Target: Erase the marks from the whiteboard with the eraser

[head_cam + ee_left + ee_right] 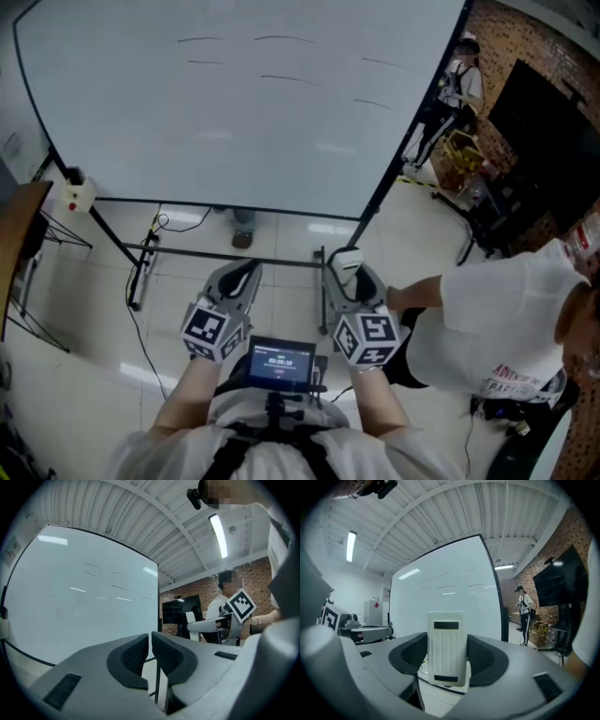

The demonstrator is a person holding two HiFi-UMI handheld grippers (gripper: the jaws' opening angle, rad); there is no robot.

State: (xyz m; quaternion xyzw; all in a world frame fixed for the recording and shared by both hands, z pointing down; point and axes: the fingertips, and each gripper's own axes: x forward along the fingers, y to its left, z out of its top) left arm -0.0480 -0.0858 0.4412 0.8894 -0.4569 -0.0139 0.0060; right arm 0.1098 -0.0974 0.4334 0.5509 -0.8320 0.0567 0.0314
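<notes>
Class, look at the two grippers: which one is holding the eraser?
The right gripper: the white eraser is clamped between its jaws, whereas the left gripper has its jaws closed together on nothing.

Workshop hall with a brick wall and pale tiles

A pale tiled floor (84, 328) shines with soft reflections of the lamps overhead. On the right runs a red-brown brick wall (534, 42), and a large black screen (548, 141) stands in front of it on a dark stand. The ceiling (140, 513) is white corrugated sheet carried on curved beams, and a lit fluorescent tube (219, 536) hangs from it. The brown edge of a wooden table (17, 253) shows at the far left. A white cabinet (374, 612) bearing a small red diamond sign stands against a plain white wall (342, 590).
</notes>
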